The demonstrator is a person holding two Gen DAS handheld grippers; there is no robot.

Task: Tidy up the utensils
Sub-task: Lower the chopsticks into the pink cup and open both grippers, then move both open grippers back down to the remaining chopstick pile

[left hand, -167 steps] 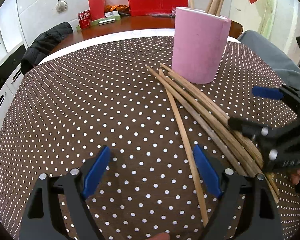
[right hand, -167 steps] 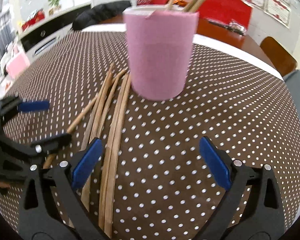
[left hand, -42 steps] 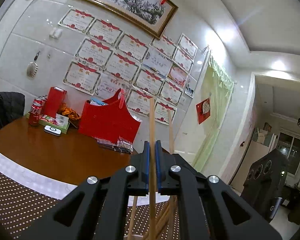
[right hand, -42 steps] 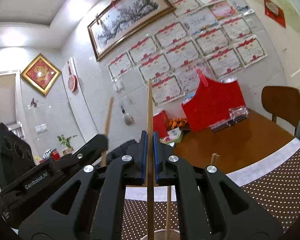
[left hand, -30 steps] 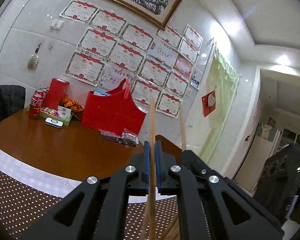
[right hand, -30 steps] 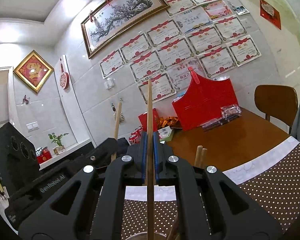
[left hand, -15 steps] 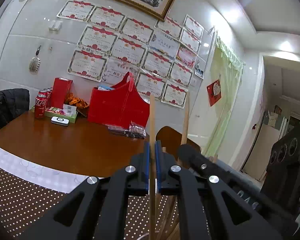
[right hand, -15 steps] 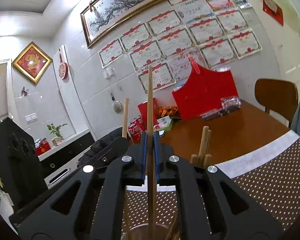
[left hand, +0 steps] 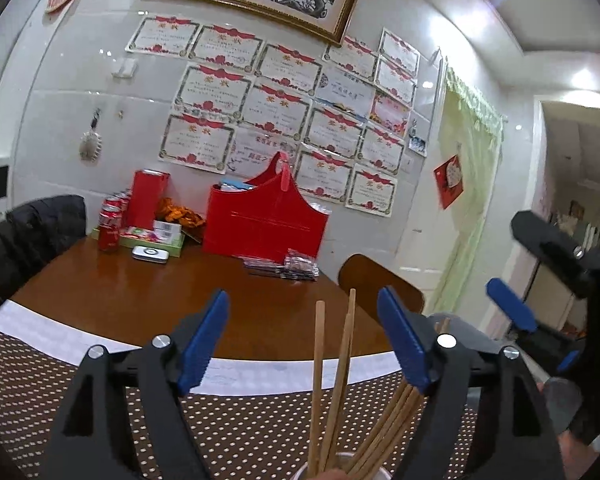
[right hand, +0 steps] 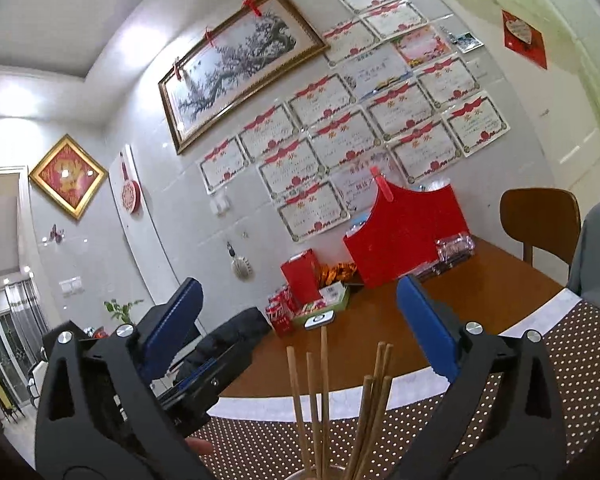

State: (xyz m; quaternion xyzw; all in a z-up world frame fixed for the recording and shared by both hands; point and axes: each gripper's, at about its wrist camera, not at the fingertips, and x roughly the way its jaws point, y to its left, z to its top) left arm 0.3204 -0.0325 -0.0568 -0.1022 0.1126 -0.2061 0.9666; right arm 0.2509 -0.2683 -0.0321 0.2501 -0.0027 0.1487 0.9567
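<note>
- Now both tools have let go: half a second ago each was clamped on a single upright chopstick, and here the left tool (left hand: 304,344) and the right tool (right hand: 300,332) stand wide, nothing between their blue pads.
- The chopsticks (left hand: 342,396) that were held are now standing loose with the others in the cup (left hand: 344,470), of which only the pale rim shows at the bottom edge of the left view; in the right view the same bundle (right hand: 340,408) fans upward between the spread jaws.
- The sticks lean at different angles, some tilted to the right, some nearly upright; I cannot tell which two were the ones just dropped.
- In the left view the right tool shows at the far right edge, off to the side of the cup and apart from the sticks.
- Both tools look out level over the dotted tablecloth (left hand: 28,380) and the brown table (left hand: 148,292) beyond, so the spot where loose chopsticks lay about five seconds ago is out of sight.
- My judgement: this pair is delivered, one cycle of the sorting done. Whether more sticks wait on the table cannot be read from here; if so, the next move calls for tipping both tools down and away from the cup without brushing the leaning sticks.
</note>
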